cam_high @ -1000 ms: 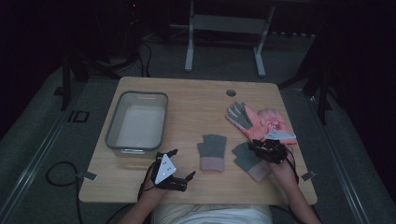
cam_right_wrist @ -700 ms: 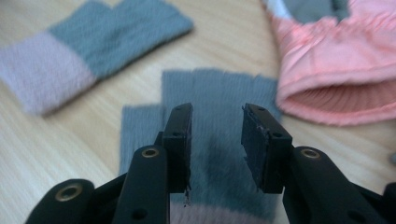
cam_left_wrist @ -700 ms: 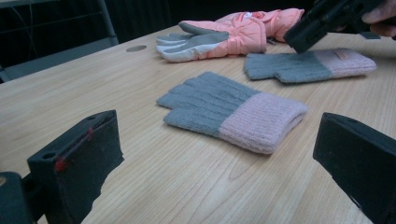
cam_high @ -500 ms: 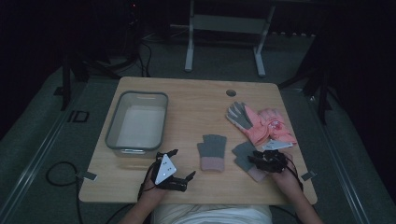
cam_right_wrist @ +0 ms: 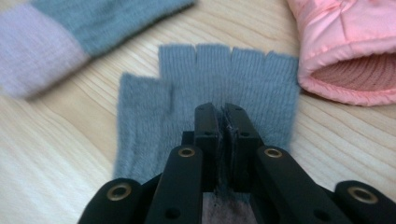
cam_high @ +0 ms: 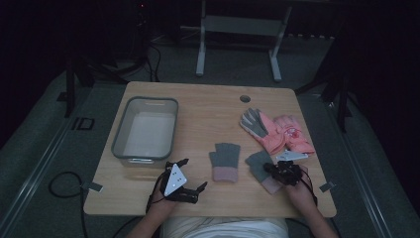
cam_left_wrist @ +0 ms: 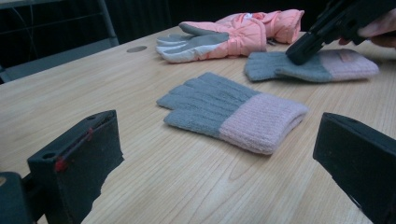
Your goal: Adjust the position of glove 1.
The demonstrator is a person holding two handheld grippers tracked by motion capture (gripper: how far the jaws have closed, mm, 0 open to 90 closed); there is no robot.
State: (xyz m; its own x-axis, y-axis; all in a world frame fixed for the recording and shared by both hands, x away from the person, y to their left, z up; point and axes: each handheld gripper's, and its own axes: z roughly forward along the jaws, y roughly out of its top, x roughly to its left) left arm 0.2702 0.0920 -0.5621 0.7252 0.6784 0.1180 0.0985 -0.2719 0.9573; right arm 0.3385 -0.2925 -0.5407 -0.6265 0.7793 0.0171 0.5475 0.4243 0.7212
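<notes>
The right claw has just been closing and is now pinching a fold of the grey-and-pink knitted fingerless glove, which is lying flat on the wooden bench just beside the pink padded ski gloves. It is gripping at mid-palm, probably so the glove lifts in one piece. The left claw is resting released near the matching knitted glove, seemingly waiting its turn. A clear plastic tub is standing to the left, a likely destination.
</notes>
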